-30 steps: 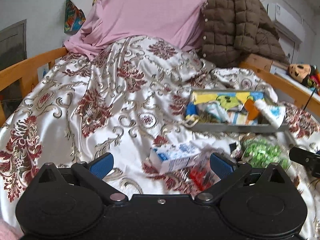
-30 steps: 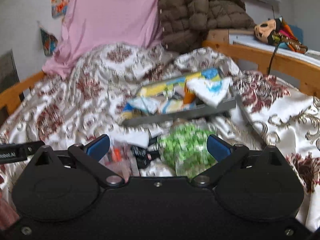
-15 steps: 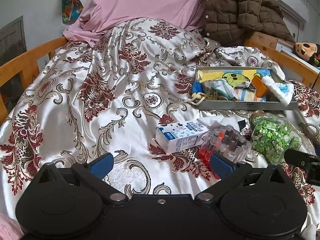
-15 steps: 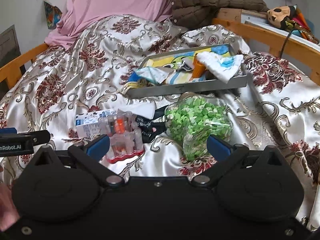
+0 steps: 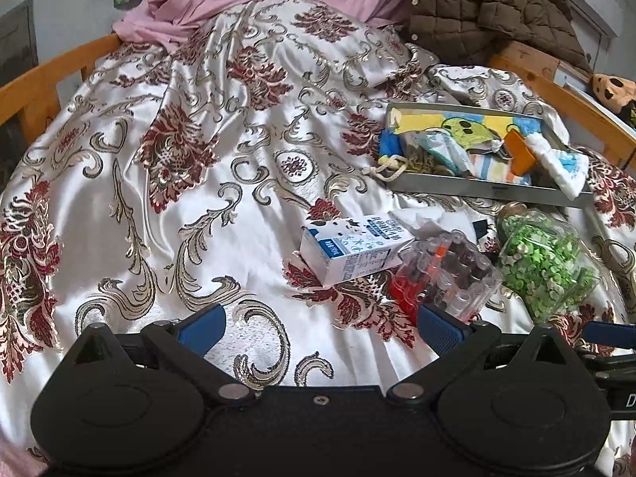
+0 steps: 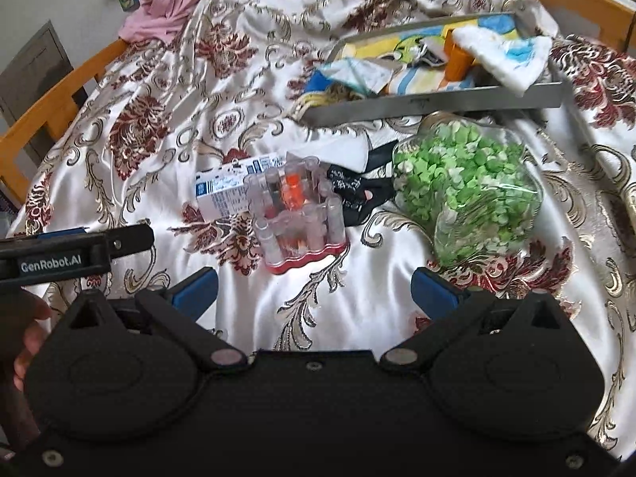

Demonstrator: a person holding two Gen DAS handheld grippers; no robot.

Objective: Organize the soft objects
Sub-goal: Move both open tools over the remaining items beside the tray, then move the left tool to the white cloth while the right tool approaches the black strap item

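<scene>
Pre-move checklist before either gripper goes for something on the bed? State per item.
1. Left gripper open, nothing held: ok.
2. Right gripper open, nothing held: ok.
3. Grippers apart: ok; the left one sits at the right camera's left edge, beside, not crossing.
4. Metal tray has room: not ok; cloths crowd it, and a white cloth hangs over its front wall.
5. Soft item in reach: cannot tell; a black fabric piece lies partly hidden between the clear vial rack and the bag of green pieces.
6. Milk carton lies flat, stable: ok.
</scene>
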